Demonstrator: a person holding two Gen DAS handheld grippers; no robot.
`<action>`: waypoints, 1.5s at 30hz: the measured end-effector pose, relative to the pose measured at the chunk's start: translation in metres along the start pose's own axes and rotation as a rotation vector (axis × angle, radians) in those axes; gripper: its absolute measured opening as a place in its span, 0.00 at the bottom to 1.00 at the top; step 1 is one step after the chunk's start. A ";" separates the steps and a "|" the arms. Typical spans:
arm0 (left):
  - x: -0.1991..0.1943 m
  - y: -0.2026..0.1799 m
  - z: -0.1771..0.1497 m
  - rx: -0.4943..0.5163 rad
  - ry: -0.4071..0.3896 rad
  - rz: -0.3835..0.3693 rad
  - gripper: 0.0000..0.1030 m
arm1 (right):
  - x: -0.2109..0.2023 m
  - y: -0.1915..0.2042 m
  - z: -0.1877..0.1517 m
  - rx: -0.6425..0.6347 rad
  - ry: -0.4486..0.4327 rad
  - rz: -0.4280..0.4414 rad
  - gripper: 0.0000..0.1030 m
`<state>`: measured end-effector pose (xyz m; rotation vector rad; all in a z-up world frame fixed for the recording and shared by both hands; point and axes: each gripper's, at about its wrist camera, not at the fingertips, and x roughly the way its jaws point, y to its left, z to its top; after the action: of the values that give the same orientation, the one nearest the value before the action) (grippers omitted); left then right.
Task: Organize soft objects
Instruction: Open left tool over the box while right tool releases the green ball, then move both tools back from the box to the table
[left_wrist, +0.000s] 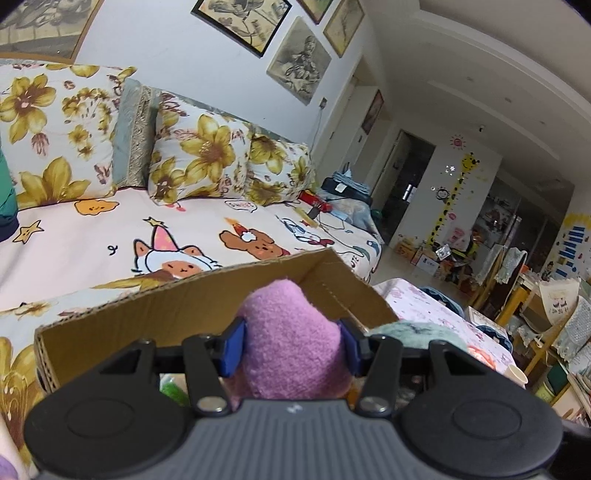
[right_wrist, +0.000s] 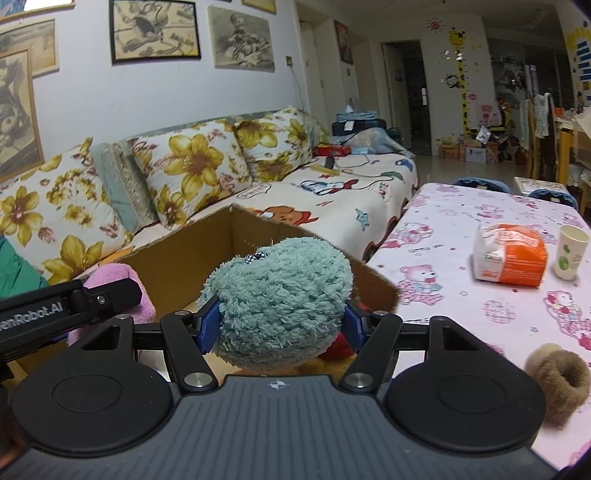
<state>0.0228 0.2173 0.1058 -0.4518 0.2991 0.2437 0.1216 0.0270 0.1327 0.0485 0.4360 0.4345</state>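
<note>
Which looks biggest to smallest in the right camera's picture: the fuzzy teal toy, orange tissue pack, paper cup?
1. Fuzzy teal toy, though it sits closest, clamped in the right gripper.
2. Orange tissue pack.
3. Paper cup.

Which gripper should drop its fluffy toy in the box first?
Probably the left. The left gripper holds the purple plush right over the open cardboard box. The right gripper holds the teal plush nearer the box's table-side edge.
</note>
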 end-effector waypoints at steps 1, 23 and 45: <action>0.001 0.000 0.000 -0.001 0.003 0.005 0.52 | 0.003 0.000 0.001 -0.006 0.014 0.016 0.83; -0.009 -0.017 -0.006 0.132 -0.052 -0.014 0.75 | -0.084 -0.019 -0.022 0.032 -0.059 -0.144 0.99; -0.022 -0.060 -0.035 0.357 -0.059 -0.177 0.99 | -0.121 -0.037 -0.048 0.069 -0.076 -0.276 1.00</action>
<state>0.0121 0.1449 0.1064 -0.1164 0.2372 0.0281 0.0173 -0.0600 0.1327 0.0707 0.3760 0.1456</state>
